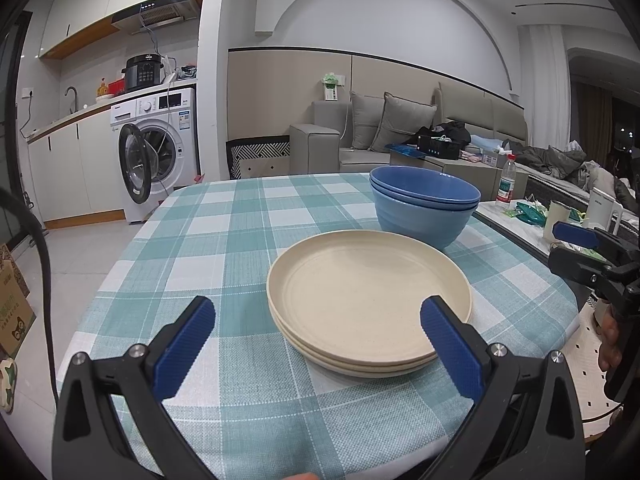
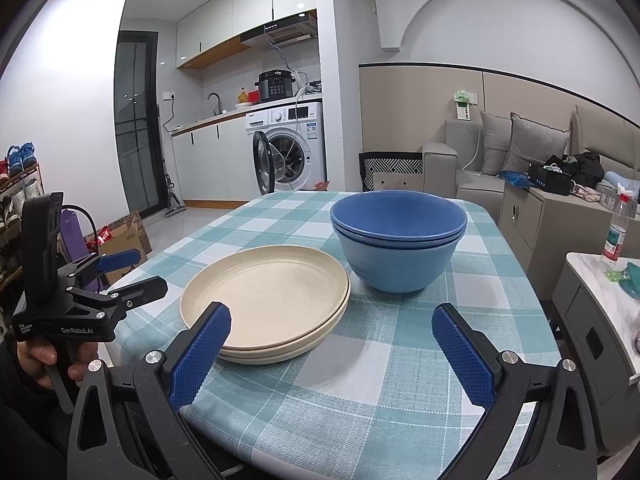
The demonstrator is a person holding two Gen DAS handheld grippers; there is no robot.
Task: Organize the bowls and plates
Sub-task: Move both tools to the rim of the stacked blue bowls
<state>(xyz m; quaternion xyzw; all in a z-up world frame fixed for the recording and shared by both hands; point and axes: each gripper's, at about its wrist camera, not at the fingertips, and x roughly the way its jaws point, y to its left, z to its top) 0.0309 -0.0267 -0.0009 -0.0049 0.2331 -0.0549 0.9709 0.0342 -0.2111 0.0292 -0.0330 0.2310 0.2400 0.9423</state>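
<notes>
Checked cloth covers the bench (image 1: pixel 240 240), with stacked cream plates (image 1: pixel 368 300) near its front edge, touching nested blue bowls (image 1: pixel 424 204) behind. Both the left gripper (image 1: pixel 316 340) and right gripper (image 2: pixel 332 344) hover with jaws spread, holding nothing.

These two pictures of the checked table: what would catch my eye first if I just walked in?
Probably the stack of blue bowls nested near the middle of the checked tablecloth, with the stack of cream plates beside it, nearer the camera. Next, the blue-padded tongs: the right tongs and the left tongs both gape open, holding nothing. Behind, a washing machine stands with its door open.
</notes>
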